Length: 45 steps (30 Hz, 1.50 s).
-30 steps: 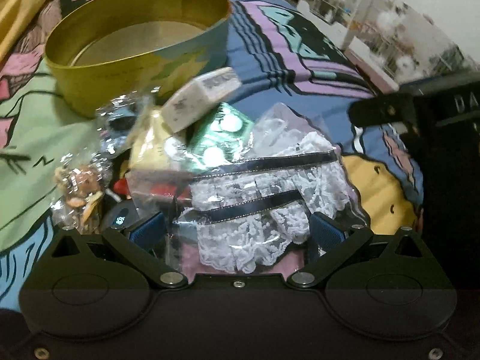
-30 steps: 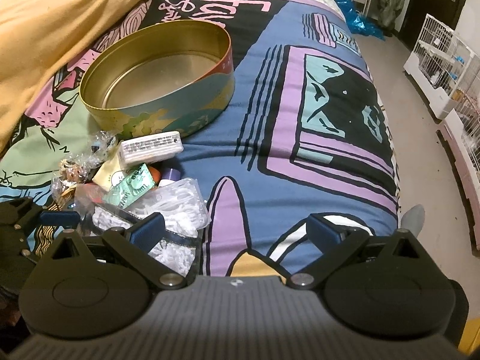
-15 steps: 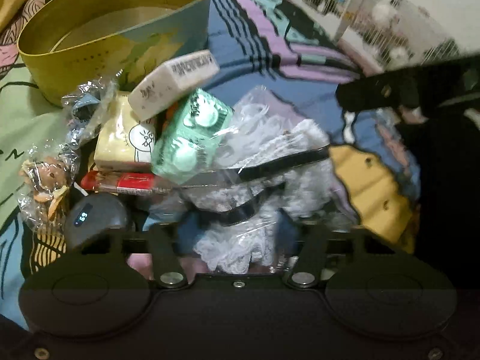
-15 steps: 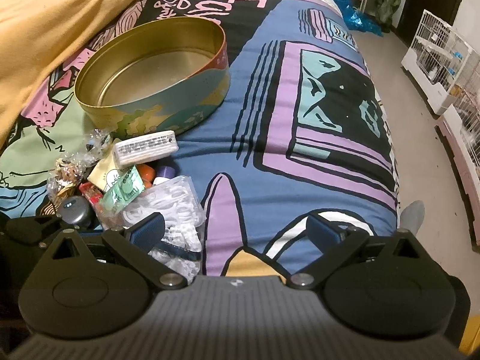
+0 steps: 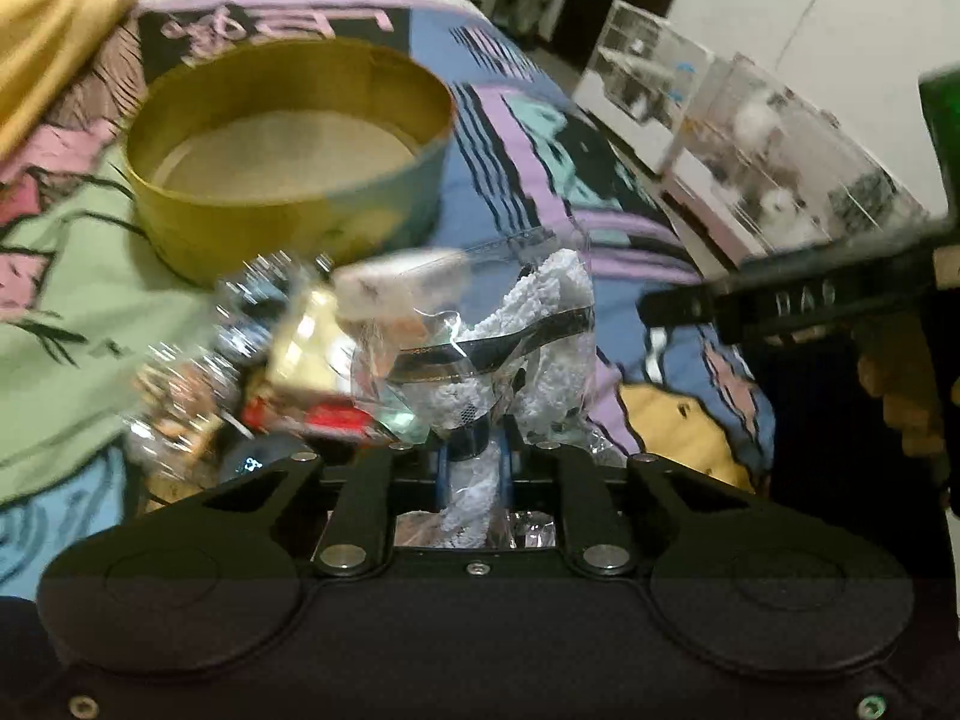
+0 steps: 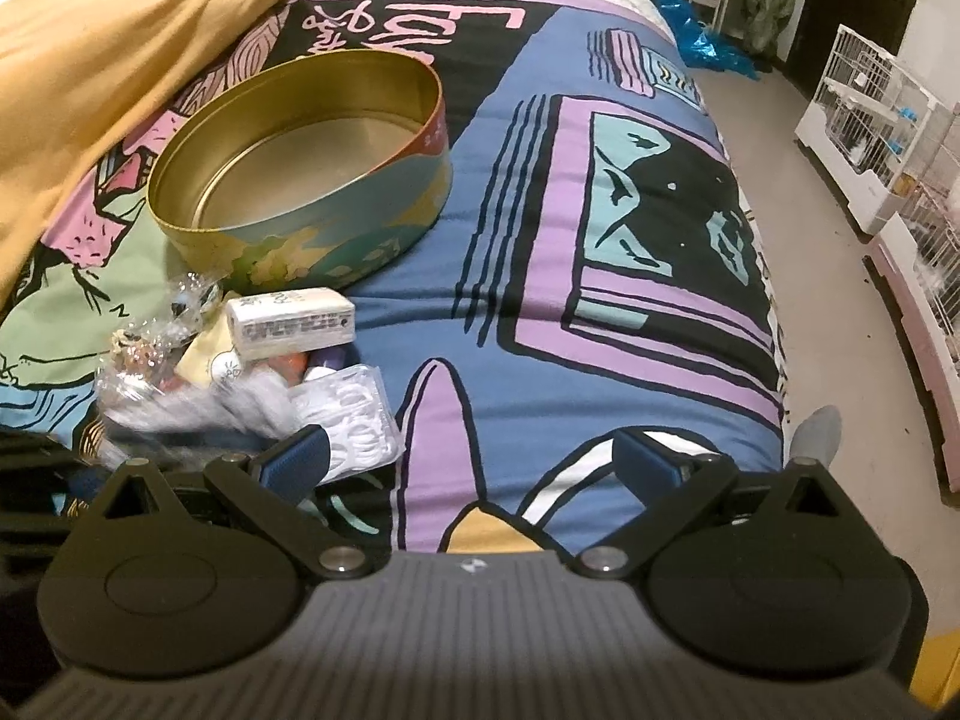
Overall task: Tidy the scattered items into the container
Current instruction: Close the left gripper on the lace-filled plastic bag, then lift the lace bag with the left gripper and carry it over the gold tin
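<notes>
Jaws of left gripper [image 5: 474,456] pinched tight on the clear lace bag [image 5: 510,330], lifted off the bed [image 6: 540,300]; right gripper [image 6: 474,456] jaws spread wide, holding nothing. Round gold tin [image 6: 300,174] sits at 11 o'clock from the right gripper. Remaining scattered items [image 6: 252,348], white box [image 6: 291,321] among them, lie just beside the tin's near wall.
</notes>
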{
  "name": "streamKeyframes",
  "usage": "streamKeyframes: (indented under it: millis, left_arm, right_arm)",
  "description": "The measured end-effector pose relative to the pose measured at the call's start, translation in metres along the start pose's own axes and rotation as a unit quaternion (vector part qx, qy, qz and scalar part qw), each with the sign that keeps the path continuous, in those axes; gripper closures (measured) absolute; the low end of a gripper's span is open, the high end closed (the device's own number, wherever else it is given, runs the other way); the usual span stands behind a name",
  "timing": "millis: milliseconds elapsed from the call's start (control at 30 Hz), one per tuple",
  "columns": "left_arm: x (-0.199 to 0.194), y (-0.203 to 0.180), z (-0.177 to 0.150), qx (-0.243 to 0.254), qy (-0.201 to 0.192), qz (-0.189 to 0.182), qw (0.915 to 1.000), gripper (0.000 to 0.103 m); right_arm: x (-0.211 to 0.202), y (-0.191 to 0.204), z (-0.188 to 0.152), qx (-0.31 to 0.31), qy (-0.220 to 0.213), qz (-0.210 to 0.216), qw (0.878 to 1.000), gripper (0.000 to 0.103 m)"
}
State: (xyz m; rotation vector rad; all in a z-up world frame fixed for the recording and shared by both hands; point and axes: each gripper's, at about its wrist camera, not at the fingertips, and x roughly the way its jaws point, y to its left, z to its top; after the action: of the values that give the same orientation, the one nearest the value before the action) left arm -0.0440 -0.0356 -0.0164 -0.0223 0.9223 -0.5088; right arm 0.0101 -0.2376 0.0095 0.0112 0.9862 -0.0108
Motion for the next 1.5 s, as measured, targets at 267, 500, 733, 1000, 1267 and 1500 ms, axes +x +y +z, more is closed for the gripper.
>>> streamKeyframes:
  millis: [267, 500, 733, 1000, 1267, 1500]
  left_arm:
    - [-0.034, 0.021, 0.017, -0.035, -0.049, 0.027, 0.9978, 0.090]
    - [-0.056, 0.041, 0.037, -0.055, -0.082, 0.051, 0.9938, 0.090]
    - [-0.076, 0.056, 0.063, -0.062, -0.117, 0.068, 0.9889, 0.090]
    - [-0.084, 0.057, 0.079, -0.058, -0.130, 0.074, 0.9870, 0.090]
    - [-0.087, 0.055, 0.095, -0.050, -0.141, 0.076, 0.9858, 0.090]
    - [-0.088, 0.051, 0.113, -0.035, -0.147, 0.077, 0.9855, 0.090]
  right_arm:
    - [-0.004, 0.001, -0.002, -0.005, -0.002, 0.002, 1.000, 0.000]
    - [-0.003, 0.002, -0.002, -0.005, -0.003, 0.003, 1.000, 0.000]
    - [0.000, 0.004, -0.002, -0.009, 0.003, 0.004, 1.000, 0.000]
    - [0.002, 0.006, -0.001, -0.014, 0.007, 0.006, 1.000, 0.000]
    - [0.007, 0.008, -0.001, -0.019, 0.011, 0.010, 1.000, 0.000]
    - [0.009, 0.008, 0.000, -0.020, 0.012, 0.012, 1.000, 0.000]
